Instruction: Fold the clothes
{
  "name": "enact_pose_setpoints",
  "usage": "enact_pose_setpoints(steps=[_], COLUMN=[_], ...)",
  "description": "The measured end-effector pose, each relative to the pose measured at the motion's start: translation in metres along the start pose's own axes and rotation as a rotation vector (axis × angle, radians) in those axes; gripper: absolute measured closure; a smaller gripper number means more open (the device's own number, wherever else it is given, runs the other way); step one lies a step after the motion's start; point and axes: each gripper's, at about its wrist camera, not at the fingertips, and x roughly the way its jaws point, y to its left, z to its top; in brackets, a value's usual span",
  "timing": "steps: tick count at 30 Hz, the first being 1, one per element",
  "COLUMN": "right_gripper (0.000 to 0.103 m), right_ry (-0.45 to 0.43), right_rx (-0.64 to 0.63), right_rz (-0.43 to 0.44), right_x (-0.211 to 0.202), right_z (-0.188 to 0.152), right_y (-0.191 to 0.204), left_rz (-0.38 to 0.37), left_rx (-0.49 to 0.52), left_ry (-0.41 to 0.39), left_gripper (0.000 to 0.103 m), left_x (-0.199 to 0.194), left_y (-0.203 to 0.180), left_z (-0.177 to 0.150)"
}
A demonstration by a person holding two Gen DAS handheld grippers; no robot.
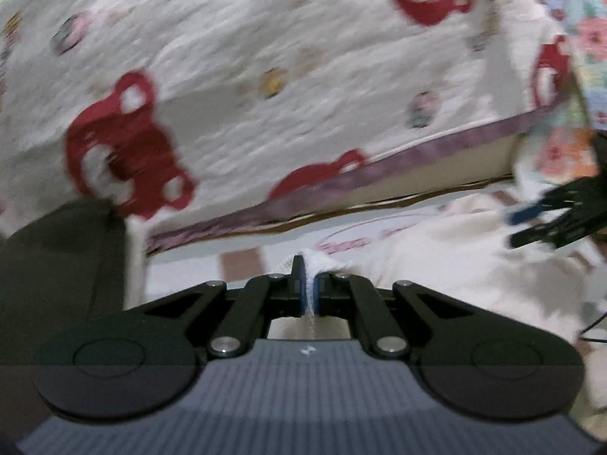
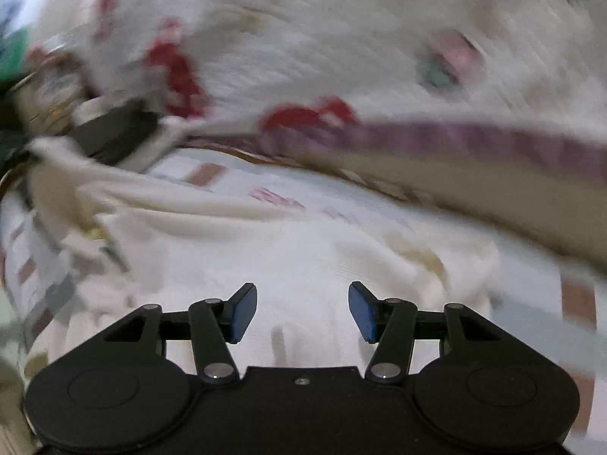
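The left gripper [image 1: 311, 284] is matte black, with two angled link arms on each side pinned by round silver screws, two large round black discs at its base, blue pads on its fingers and a grey ribbed body bearing a small white mark. The right gripper [image 2: 302, 313] is built alike: black links, silver screw heads, two round discs, one small screw at the centre of its black base, and blue ribbed pads [image 2: 362, 313].
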Motion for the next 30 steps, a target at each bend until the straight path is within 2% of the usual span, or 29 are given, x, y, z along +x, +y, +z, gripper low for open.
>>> enact_pose_setpoints(steps=[7,10,12,13,15,16,17,18,19,20,21,24,25,28,30], right_gripper=[0.043,0.038,0.038,0.038,0.04,0.066,0.091,0.097,0.097,0.097,0.097,0.099,0.099,0.099,0.099], right_ry=[-0.215,-0.236,-0.236,-0.238,-0.243,-0.241,-0.229,-0.227,-0.255,-0.292,-0.327,-0.432,-0.464,-0.505,-0.485], right_rx=[-0.261,-0.376,-0.432,-0.42,-0.396,-0.376,-0.336,-0.304,-0.28,-0.232,-0.183,-0.036,0.014,0.113,0.179], right_rz=[0.195,0.274,0.268,0.247,0.206,0.202,0.241,0.254,0.202,0.137,0.072,-0.133,-0.225,-0.491,-0.559], right_x=[-0.041,-0.049,-0.045,-0.04,-0.029,-0.026,-0.025,-0.027,-0.034,-0.047,-0.06,-0.1,-0.116,-0.155,-0.165], right_z=[0.042,0.051,0.05,0.051,0.054,0.056,0.061,0.065,0.07,0.074,0.078,0.088,0.085,0.064,0.047], right_y=[0.086,0.119,0.133,0.133,0.133,0.131,0.125,0.119,0.109,0.09,0.071,0.014,-0.008,-0.068,-0.099], left_rz=[-0.253,-0.308,-0.296,-0.296,-0.306,-0.304,-0.299,-0.293,-0.288,-0.291,-0.285,-0.166,-0.145,-0.19,-0.225], left_rx=[0.107,0.118,0.164,0.178,0.145,0.129,0.114,0.1,0.085,0.054,0.028,0.088,0.111,0.079,0.038], left_ry=[-0.061,-0.077,-0.077,-0.072,-0.066,-0.08,-0.102,-0.124,-0.146,-0.17,-0.181,-0.089,-0.047,0.072,0.155], left_gripper=[0.1,0.1,0.1,0.1,0.1,0.1,0.097,0.095,0.081,0.058,0.049,0.046,0.046,0.046,0.046], left_x=[-0.033,-0.043,-0.045,-0.045,-0.043,-0.043,-0.045,-0.047,-0.048,-0.051,-0.053,-0.032,-0.02,0.017,0.043], left_y=[-0.059,-0.075,-0.084,-0.087,-0.085,-0.082,-0.079,-0.075,-0.072,-0.066,-0.06,-0.057,-0.055,-0.049,-0.048], left_z=[0.04,0.046,0.043,0.042,0.041,0.041,0.042,0.043,0.044,0.046,0.046,0.038,0.029,-0.001,-0.019])
